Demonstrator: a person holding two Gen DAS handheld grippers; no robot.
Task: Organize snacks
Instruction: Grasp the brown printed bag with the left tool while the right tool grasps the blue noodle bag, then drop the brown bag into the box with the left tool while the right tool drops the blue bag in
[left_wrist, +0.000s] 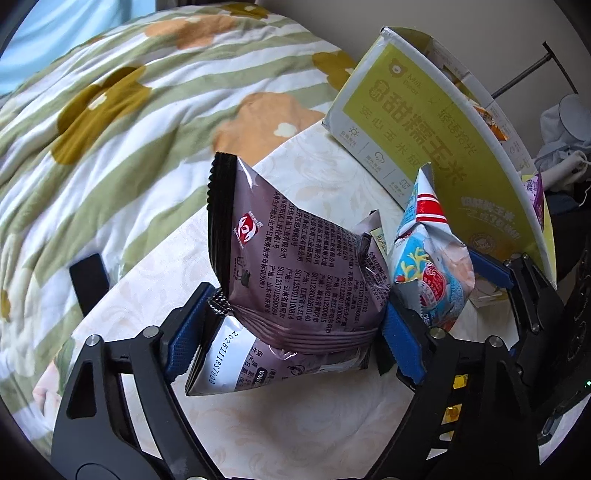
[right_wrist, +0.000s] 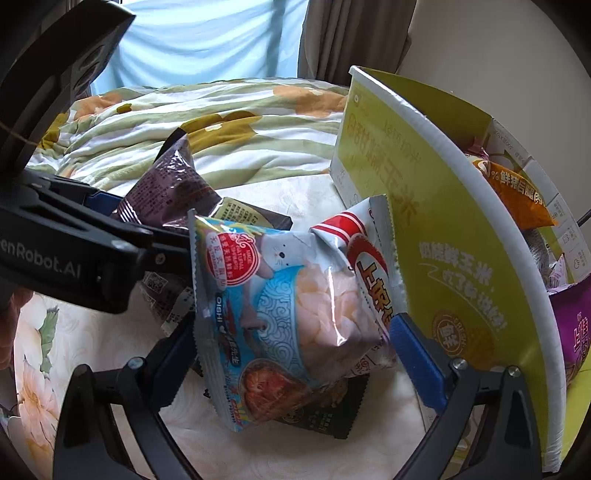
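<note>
While the left gripper (left_wrist: 295, 314) pinches a crinkled purple-brown foil snack packet (left_wrist: 295, 266) at frame centre, the right gripper (right_wrist: 295, 332) clamps a pale blue shrimp-cracker bag (right_wrist: 291, 306). At right, nearest the right gripper, a yellow-green cardboard box (right_wrist: 461, 266) stands open.

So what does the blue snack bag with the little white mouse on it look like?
The blue snack bag is shiny, crinkly plastic, puffed with air, with zigzag edges. It shows a white mouse, a swirly blue bowl of pale pink crackers, a red round badge and red-striped top. It stands tilted between the right gripper fingers, which close on its sides, beside the yellow-green box, over darker packets.
</note>
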